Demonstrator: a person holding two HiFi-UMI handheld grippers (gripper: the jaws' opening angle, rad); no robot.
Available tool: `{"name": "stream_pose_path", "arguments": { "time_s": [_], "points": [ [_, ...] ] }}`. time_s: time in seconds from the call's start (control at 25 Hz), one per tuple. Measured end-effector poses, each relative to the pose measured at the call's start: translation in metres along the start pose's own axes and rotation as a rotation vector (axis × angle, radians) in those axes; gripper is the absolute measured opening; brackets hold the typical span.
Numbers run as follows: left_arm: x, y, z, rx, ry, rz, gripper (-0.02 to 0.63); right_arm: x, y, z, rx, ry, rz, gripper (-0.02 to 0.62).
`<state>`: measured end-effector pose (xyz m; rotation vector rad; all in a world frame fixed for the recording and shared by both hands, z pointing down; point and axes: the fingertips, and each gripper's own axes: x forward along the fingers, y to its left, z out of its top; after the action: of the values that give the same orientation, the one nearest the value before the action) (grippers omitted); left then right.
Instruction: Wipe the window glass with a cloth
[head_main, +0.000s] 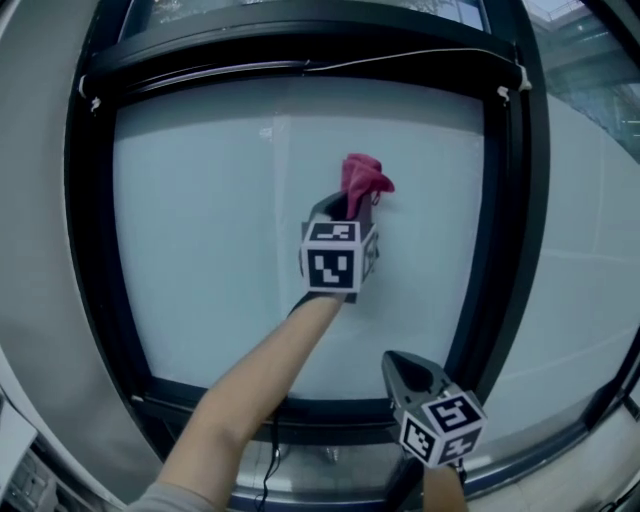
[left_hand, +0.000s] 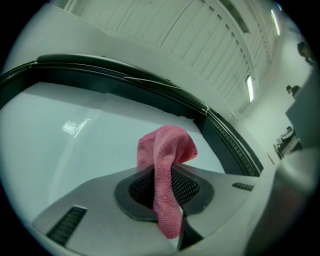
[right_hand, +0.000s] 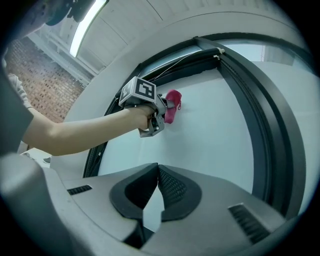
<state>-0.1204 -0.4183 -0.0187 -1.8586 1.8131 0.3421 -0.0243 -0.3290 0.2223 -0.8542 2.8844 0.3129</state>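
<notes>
1. We see the left hand-held gripper (head_main: 355, 207) raised toward the window glass (head_main: 200, 250), near the middle of the pane and a little toward its upper half.
2. Its jaws are pinching a pink cloth (left_hand: 167, 150). In the left gripper view a strip of the cloth runs down between the two ribbed pads, with its loose end hanging out below them.
3. Past the jaw tips the cloth bunches into a folded lump that flops over to the right of this hand-held gripper. The lump appears to meet the pane, though we cannot tell how firmly it presses.
4. The bare forearm (head_main: 260, 380) that carries this hand-held gripper reaches up from the lower left.
5. The right hand-held gripper (right_hand: 157, 187) hangs below and to the right of the left one, well apart from the cloth. Its jaws are pressed together with nothing between them, and they point up at the glass.
6. A dark window frame (head_main: 90, 250) rings the pane, and its bottom rail runs just beside the right hand-held gripper.
7. The glass ahead of both hand-held grippers looks pale and evenly frosted, with a faint bright reflection to the upper left of the cloth.
</notes>
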Motion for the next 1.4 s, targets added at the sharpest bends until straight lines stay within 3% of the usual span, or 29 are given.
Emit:
{"name": "stream_pose_path", "arguments": {
  "time_s": [0.92, 1.2, 1.4],
  "points": [
    [0.072, -0.173, -0.029, -0.144, 0.002, -0.233, 0.067, -0.114, -0.114, -0.015, 0.009, 0.049, -0.267, 0.000],
    [0.069, -0.213, -0.037, -0.254, -0.026, -0.341, 0.066, -0.132, -0.131, -0.021, 0.020, 0.050, -0.306, 0.000],
    [0.062, -0.233, -0.042, -0.277, -0.041, -0.387, 0.067, -0.131, -0.133, -0.019, 0.029, 0.039, -0.298, 0.000]
  ]
}}
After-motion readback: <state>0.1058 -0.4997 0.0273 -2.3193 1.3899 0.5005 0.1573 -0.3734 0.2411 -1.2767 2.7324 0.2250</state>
